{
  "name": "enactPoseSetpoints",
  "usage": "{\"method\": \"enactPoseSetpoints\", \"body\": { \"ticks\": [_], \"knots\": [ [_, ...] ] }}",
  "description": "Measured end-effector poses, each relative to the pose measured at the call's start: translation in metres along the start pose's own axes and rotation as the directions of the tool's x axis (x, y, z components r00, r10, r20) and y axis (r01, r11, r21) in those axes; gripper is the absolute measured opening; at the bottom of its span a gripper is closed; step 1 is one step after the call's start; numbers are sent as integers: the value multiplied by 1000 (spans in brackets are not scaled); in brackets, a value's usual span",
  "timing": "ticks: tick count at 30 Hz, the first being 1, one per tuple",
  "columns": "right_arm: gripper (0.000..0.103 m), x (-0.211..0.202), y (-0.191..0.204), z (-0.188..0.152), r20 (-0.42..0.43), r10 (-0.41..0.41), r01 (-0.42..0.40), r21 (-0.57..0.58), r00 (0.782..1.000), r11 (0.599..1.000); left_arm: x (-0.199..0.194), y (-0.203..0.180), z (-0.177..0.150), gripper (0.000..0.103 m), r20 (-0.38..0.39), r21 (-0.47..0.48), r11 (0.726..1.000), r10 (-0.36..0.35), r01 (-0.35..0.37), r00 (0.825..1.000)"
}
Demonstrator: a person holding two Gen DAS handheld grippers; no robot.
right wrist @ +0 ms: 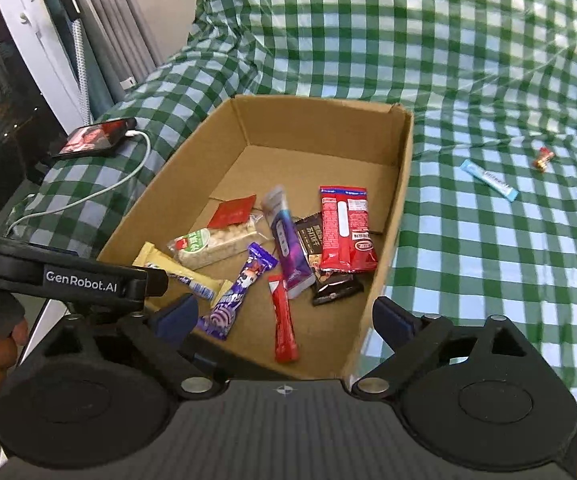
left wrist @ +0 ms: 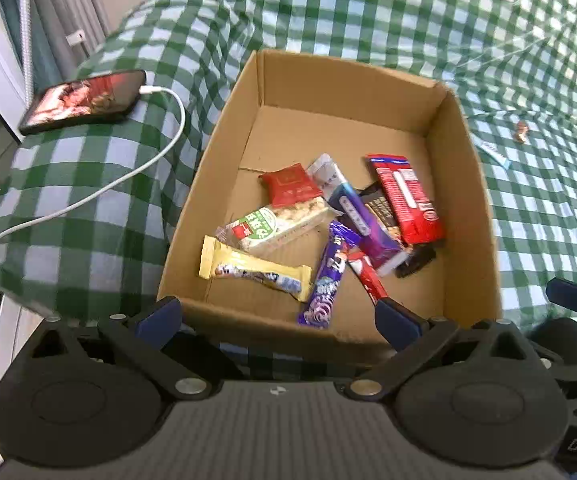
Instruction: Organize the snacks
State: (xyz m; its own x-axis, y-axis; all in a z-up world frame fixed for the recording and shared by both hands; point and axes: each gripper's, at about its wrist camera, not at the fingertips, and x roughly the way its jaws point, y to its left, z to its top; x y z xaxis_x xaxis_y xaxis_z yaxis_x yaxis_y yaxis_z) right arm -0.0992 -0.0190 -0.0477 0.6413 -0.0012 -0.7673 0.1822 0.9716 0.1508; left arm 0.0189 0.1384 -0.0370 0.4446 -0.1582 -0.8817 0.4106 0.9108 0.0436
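The open cardboard box (left wrist: 340, 84) sits on a green-checked cloth (left wrist: 368, 8); inside lies a loose heap of wrapped snack bars (right wrist: 284, 256), red, purple, yellow and black; the left gripper (left wrist: 278, 314) and right gripper (right wrist: 284, 316) gape wide, gripping nothing.

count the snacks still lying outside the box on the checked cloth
2: a light blue stick packet right of the cardboard box, and a small gold-and-red wrapped candy farther right. Others may lie out of view.
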Motion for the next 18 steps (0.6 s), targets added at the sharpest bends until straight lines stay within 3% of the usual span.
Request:
{"method": "enactPoseSetpoints", "body": {
  "ticks": [8,18],
  "knots": [
    [99,-44,17,-24,69,-34,35,-19,997,999,-44,-13,-30,103,58,-9,1000,7,-6,998],
    [99,-87,5,-44,147,-58,54,29,988,998,-79,-30,-53,103,124,26,1000,11,-14,992]
  ]
}}
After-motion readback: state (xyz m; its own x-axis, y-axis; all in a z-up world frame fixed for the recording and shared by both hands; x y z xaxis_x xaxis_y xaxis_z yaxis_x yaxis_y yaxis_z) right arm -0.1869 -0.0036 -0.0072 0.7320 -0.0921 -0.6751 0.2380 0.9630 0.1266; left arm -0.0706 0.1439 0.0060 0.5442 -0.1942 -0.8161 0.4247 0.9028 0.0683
